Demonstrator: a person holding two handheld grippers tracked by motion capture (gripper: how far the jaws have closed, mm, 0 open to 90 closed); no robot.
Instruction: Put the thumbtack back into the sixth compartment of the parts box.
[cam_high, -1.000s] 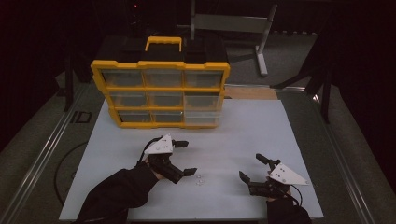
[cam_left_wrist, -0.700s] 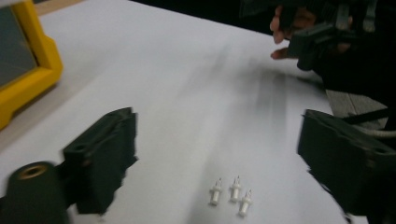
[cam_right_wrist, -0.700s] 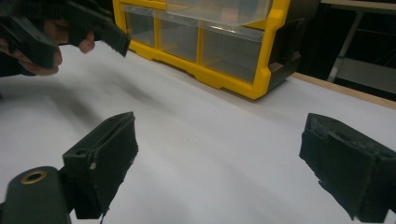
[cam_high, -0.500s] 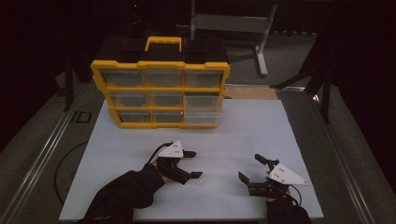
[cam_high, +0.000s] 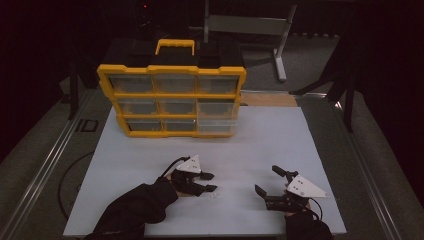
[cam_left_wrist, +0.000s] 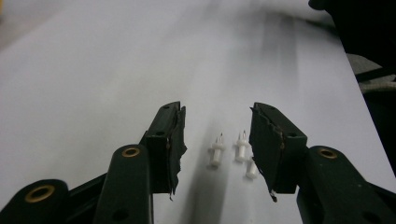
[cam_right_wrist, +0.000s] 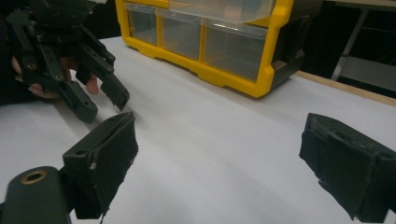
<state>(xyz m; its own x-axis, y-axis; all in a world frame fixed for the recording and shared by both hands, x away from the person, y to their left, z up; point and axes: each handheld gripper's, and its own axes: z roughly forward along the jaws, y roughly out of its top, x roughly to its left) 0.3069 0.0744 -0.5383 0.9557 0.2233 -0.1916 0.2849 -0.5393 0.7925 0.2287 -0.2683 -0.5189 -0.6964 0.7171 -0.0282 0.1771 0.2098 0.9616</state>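
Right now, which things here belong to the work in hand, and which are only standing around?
In the job:
- small white pegs, between the jaws, not yet pinched
- left gripper, jaws just closing

Standing by:
- right gripper, open
- yellow drawer organizer
- white board

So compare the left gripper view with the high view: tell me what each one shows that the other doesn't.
Left gripper view alone: three separate small white pegs lying on the sheet between the left gripper's fingers, which have just been closing and do not yet touch them.

High view alone: the yellow drawer organizer at the back of the table and the right gripper, open, near the front edge.

Both: the white table sheet, the left gripper, and the pegs, a faint pale cluster in the high view.
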